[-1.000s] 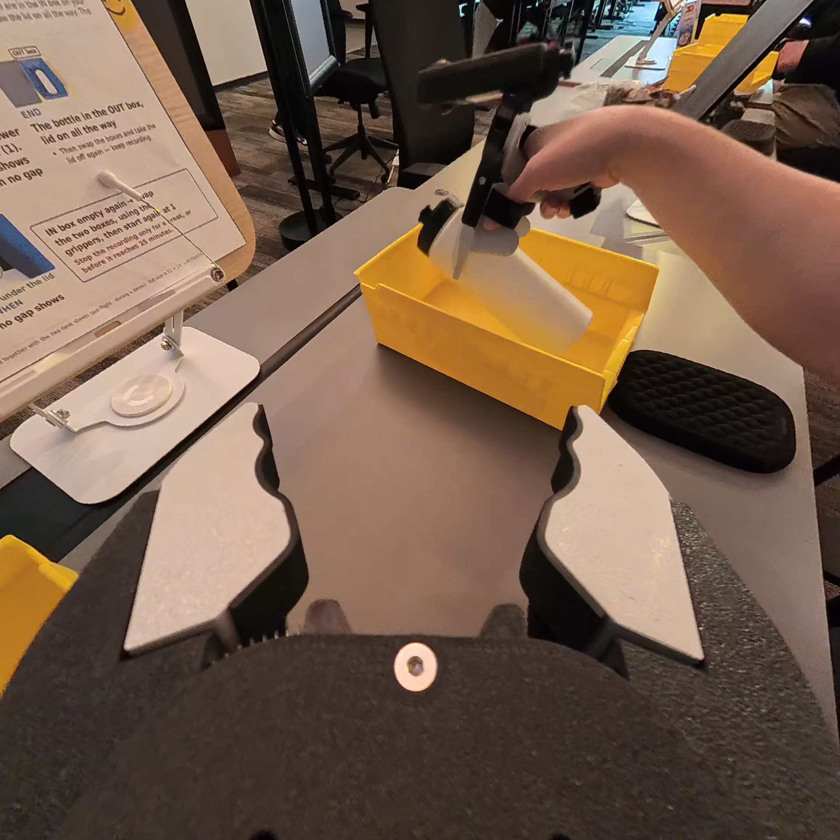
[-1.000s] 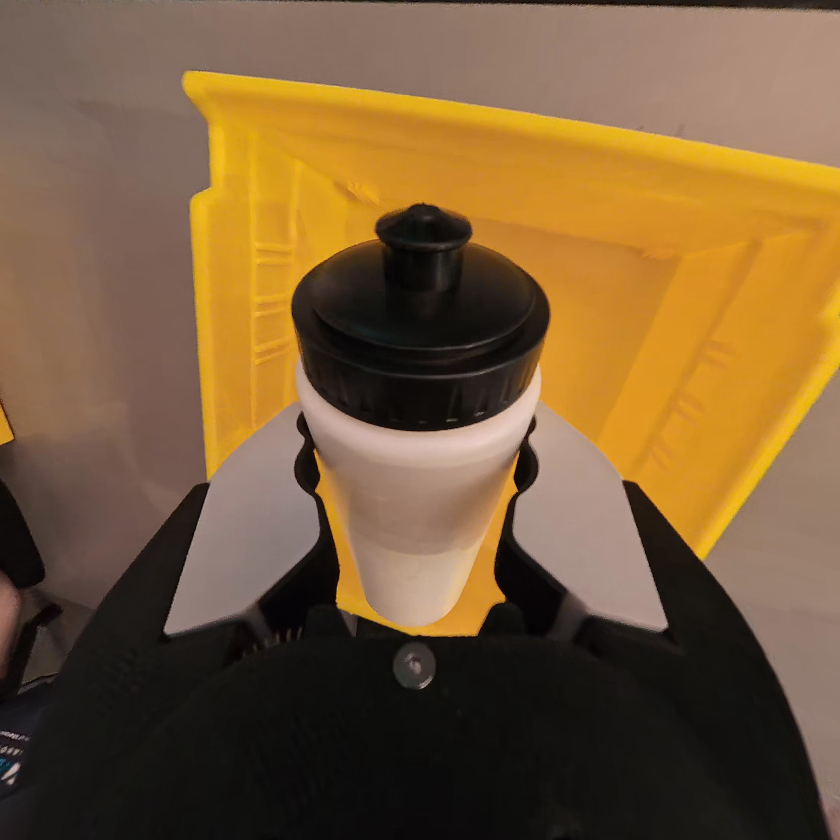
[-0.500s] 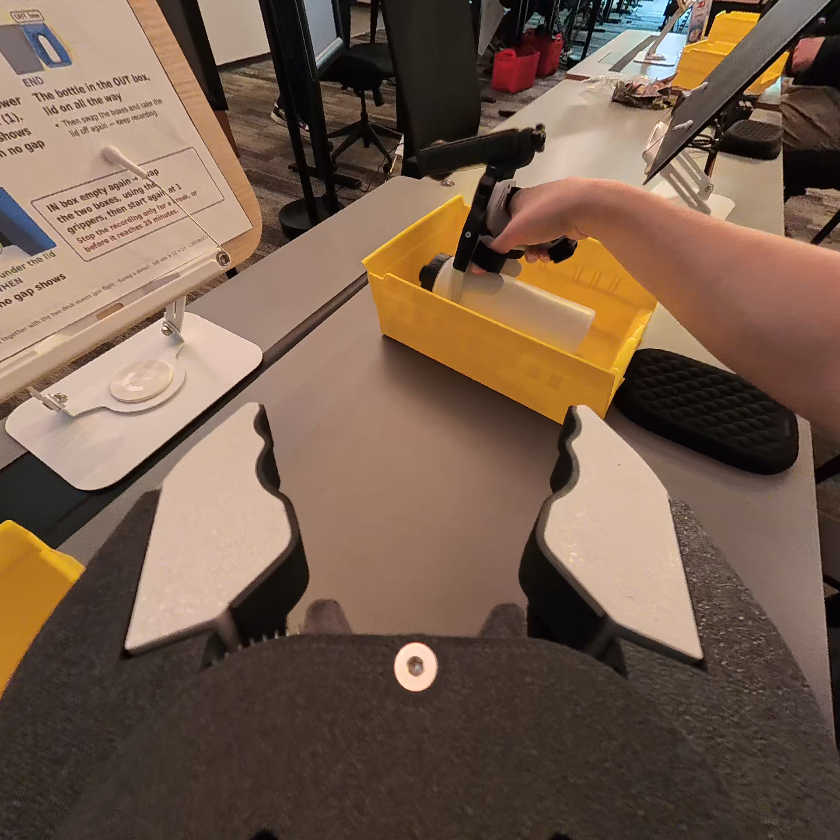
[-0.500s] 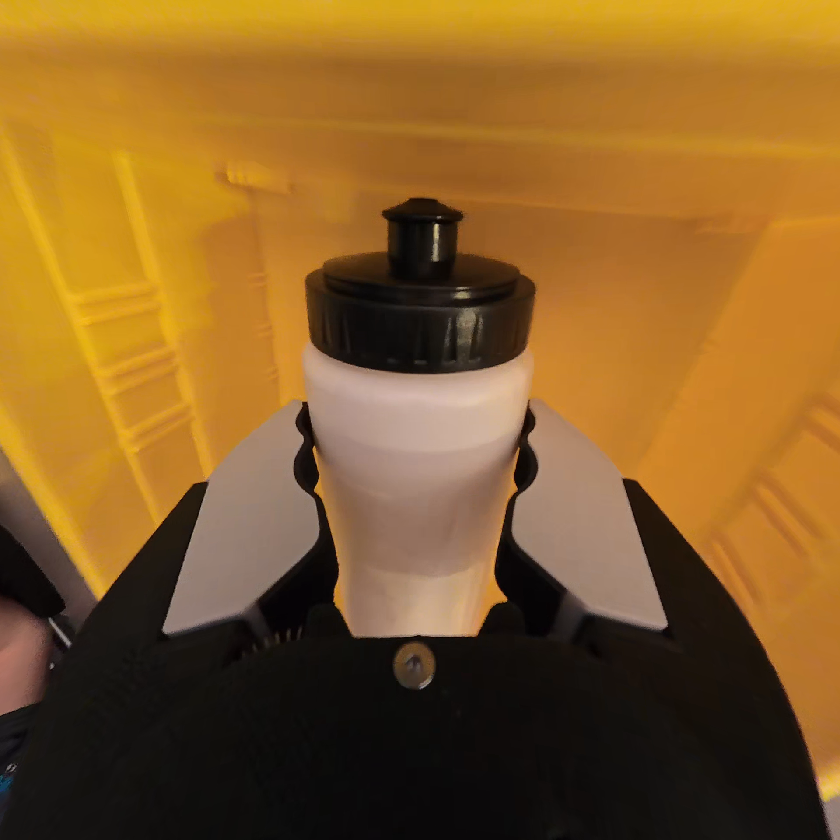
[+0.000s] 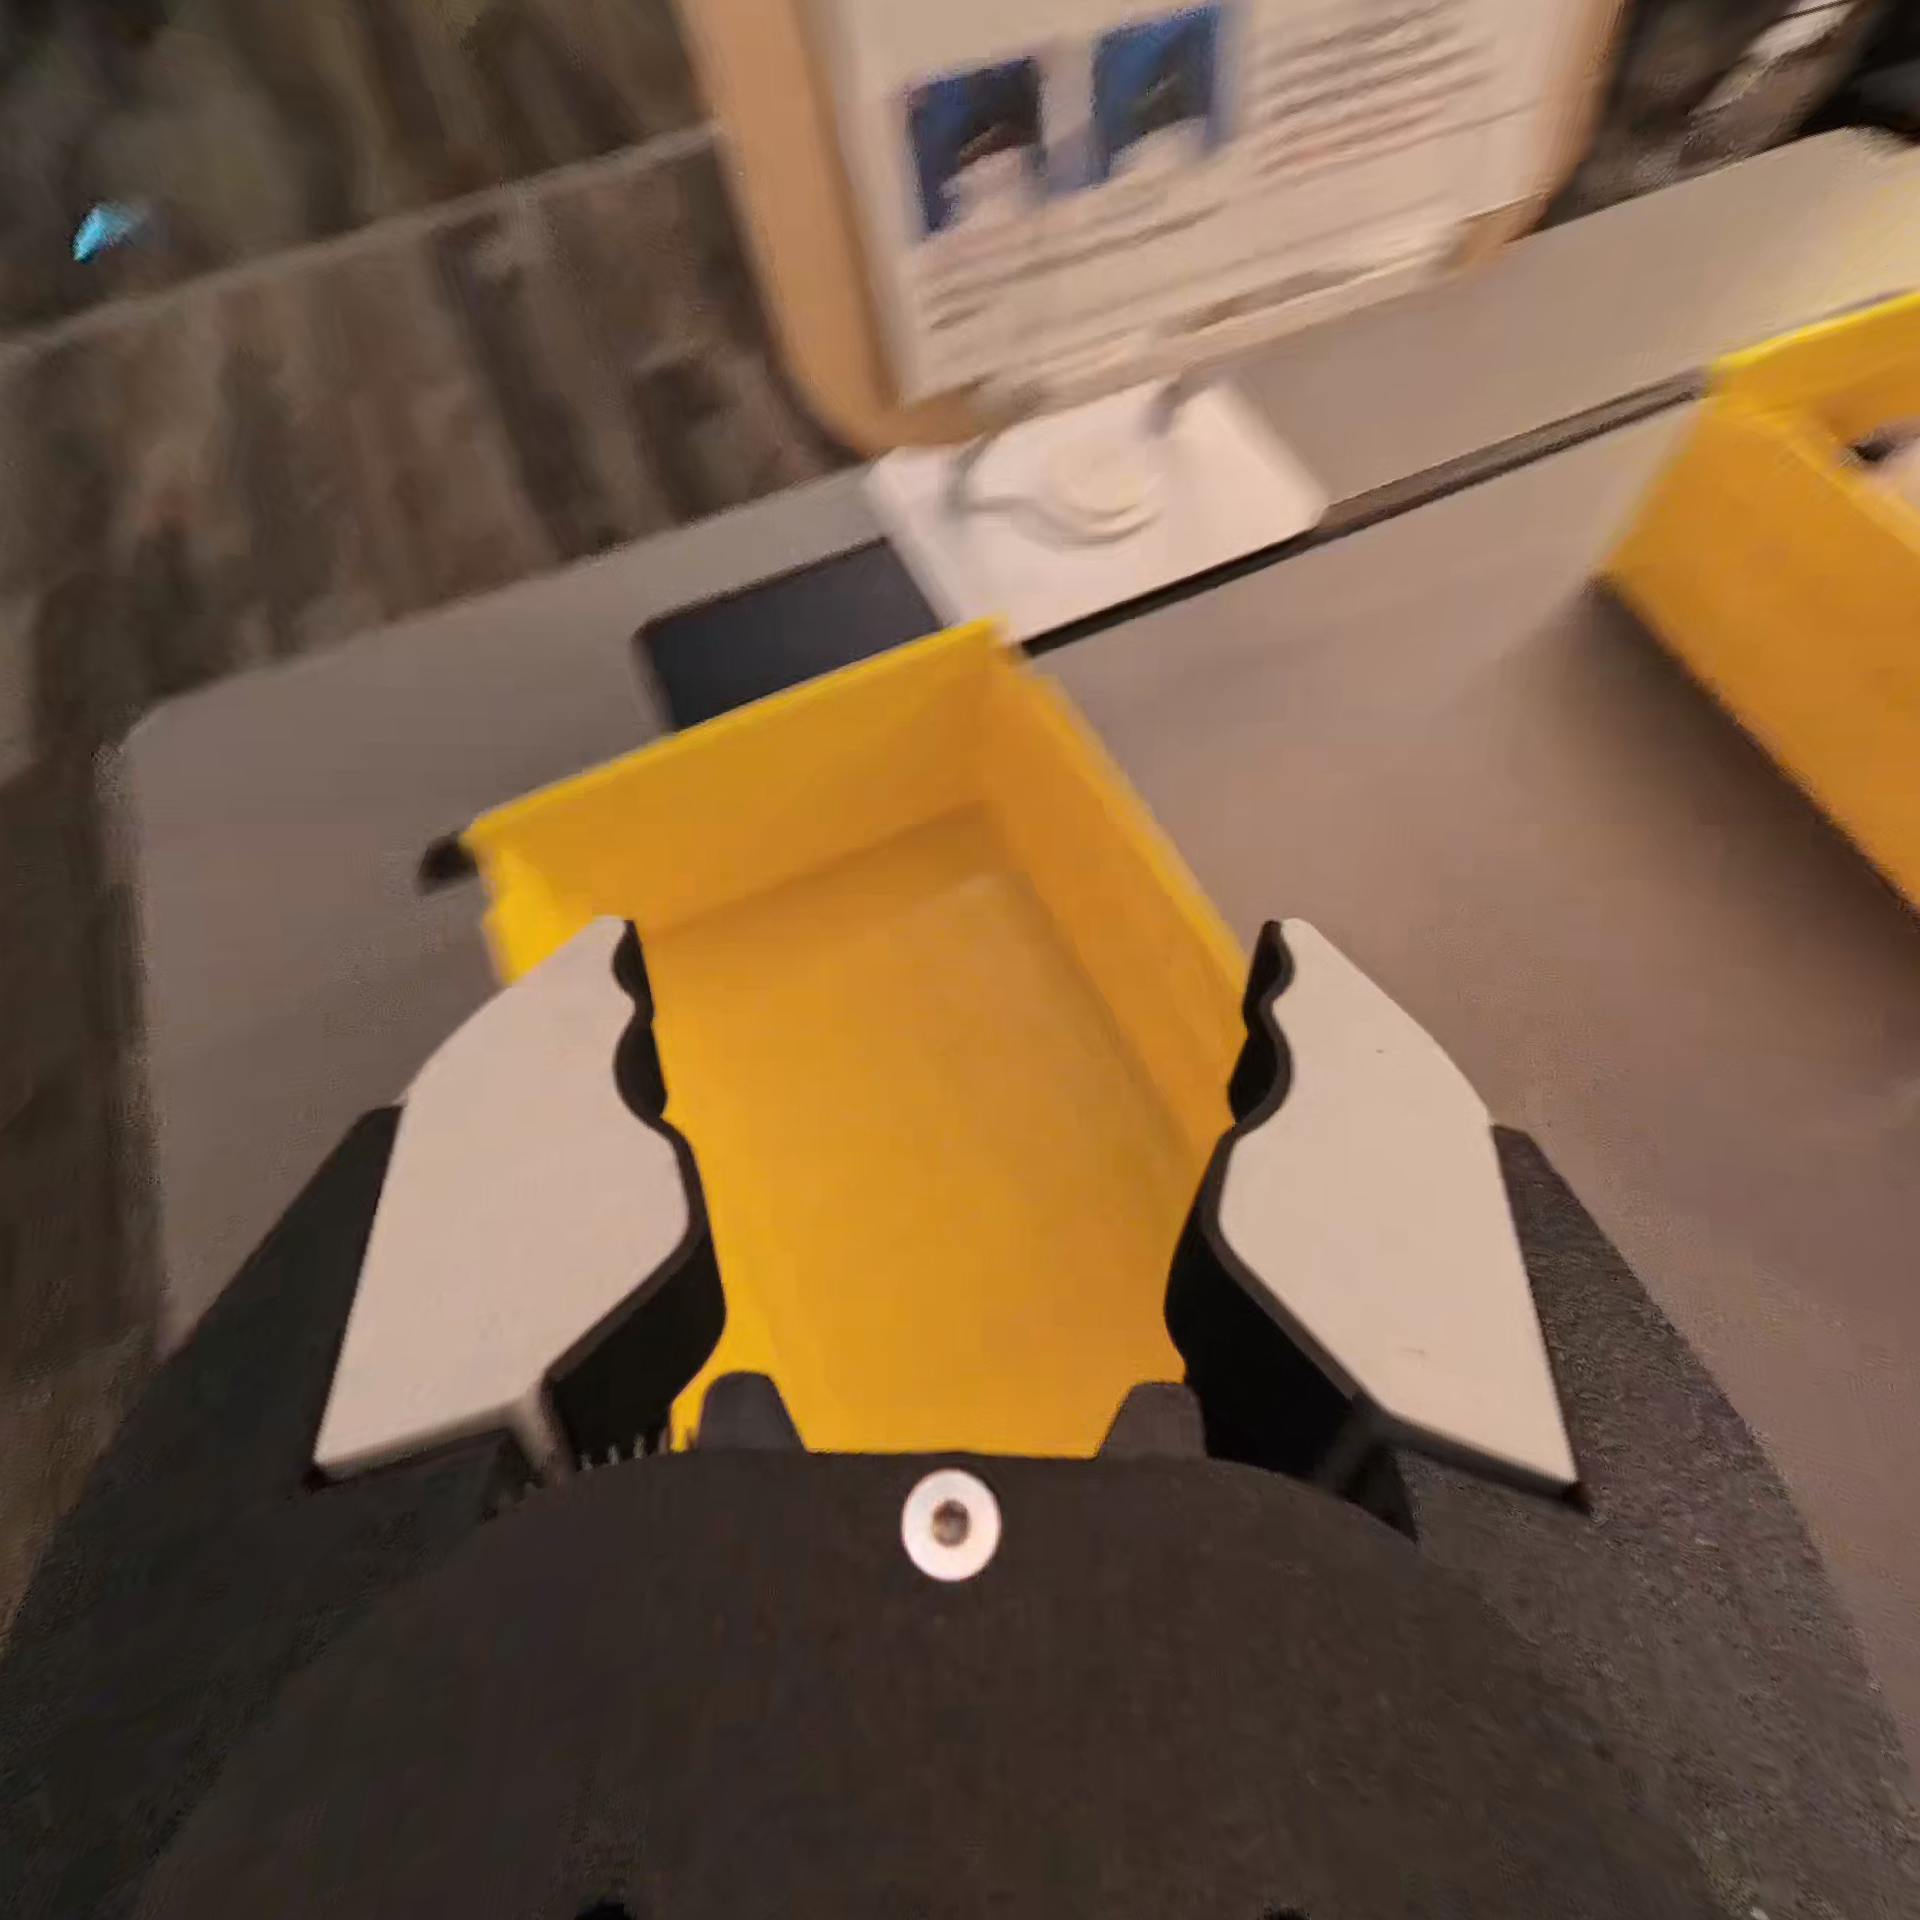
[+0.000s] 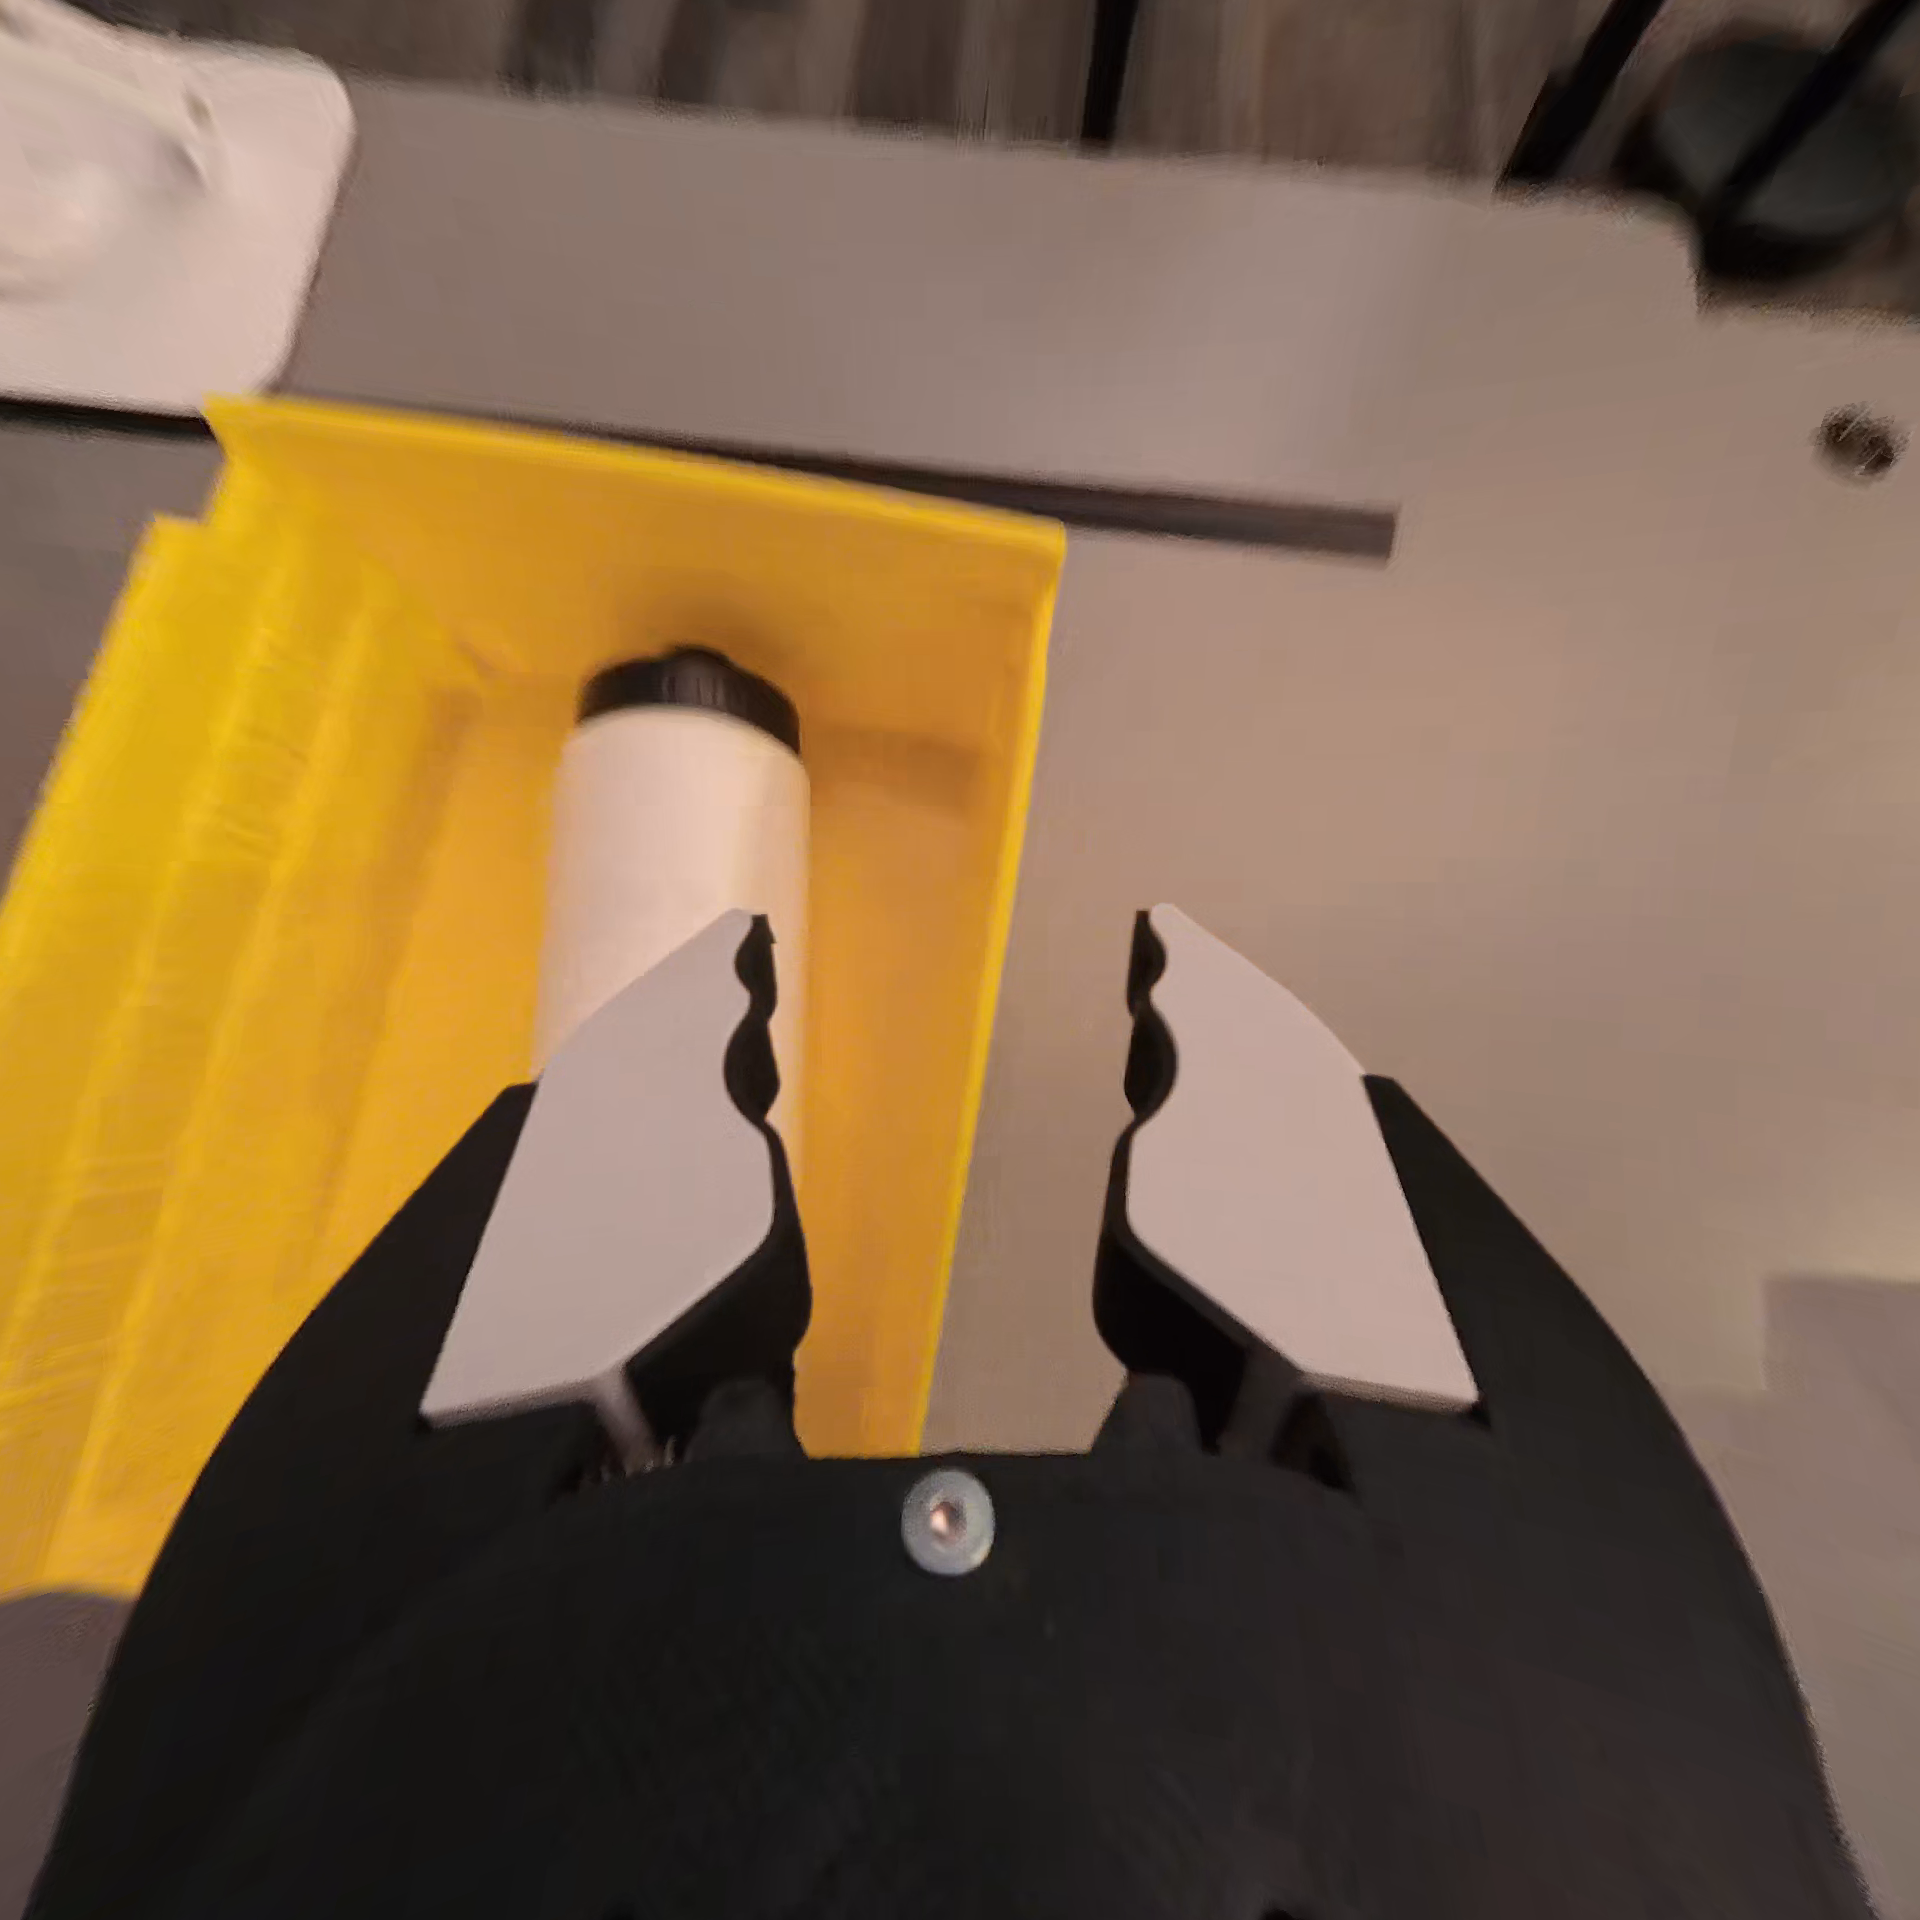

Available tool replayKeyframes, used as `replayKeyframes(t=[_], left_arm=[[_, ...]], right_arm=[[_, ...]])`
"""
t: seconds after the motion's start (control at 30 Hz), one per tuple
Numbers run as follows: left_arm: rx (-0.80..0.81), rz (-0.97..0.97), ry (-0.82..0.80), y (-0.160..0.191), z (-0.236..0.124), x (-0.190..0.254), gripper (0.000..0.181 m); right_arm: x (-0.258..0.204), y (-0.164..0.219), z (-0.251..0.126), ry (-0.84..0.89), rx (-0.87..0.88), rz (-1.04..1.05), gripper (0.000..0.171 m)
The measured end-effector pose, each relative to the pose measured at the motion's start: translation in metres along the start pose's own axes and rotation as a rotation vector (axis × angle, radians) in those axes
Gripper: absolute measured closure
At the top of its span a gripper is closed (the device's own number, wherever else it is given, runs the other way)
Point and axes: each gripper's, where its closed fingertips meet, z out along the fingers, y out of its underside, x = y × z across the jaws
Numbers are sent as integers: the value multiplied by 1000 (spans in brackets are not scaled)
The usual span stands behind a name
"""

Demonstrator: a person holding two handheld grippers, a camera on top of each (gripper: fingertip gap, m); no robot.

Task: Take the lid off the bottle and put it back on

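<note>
The white bottle (image 6: 681, 831) lies on its side in a yellow bin (image 6: 312, 831), with its black lid (image 6: 691, 691) on and pointing away from me. My right gripper (image 6: 951, 925) is open and empty, above and to the right of the bottle, over the bin's right wall. My left gripper (image 5: 951, 935) is open and empty, held over a second yellow bin (image 5: 914, 1039) with nothing in it. The bottle's bin shows at the right edge of the left wrist view (image 5: 1766, 603). Both views are blurred by motion.
An instruction board on a white stand (image 5: 1101, 488) stands on the grey table (image 5: 1455, 883) behind the bins. A dark flat device (image 5: 790, 644) lies beside the stand. The table's edge and the floor lie to the left (image 5: 260, 416). A white object (image 6: 145, 229) sits at the far left.
My right gripper let go of the bottle in the bin, opened and pulled back to the right. My left gripper swung left, from the bare table to over the second bin.
</note>
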Motion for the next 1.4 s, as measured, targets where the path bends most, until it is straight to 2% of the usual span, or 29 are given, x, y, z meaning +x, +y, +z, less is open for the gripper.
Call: replayKeyframes(t=[0.1,0.17,0.23,0.3,0.33,0.4,0.57,0.73,0.8,0.97,1.23,1.4], left_arm=[[-46,-146,-161,30,-12,-70,103],[-104,-210,-221,55,-14,-100,101],[-163,-254,-242,77,-10,-117,99],[-233,-281,-253,98,-2,-126,100],[-280,-289,-248,109,4,-128,101],[-359,-306,-198,126,17,-123,103],[-495,-343,-66,152,41,-103,122],[-607,-329,51,165,52,-78,166],[-656,-261,-15,169,53,-81,175],[-729,-164,-20,166,57,-59,173],[-754,-32,48,152,75,-10,172],[-780,-75,100,154,74,15,174]], right_arm=[[-2,34,16,-139,-140,67,107],[-3,58,25,-168,-262,90,111],[9,73,33,-90,-350,83,133],[-7,75,37,-191,-368,118,161],[-6,78,40,-176,-391,134,162],[-8,80,41,-159,-426,163,162],[-40,73,51,-207,-467,247,162],[-87,63,60,-210,-509,177,163],[-104,61,62,-219,-516,173,163],[-130,60,63,-207,-541,190,163],[-165,70,53,-217,-627,235,163],[-181,64,59,-227,-647,178,163]])
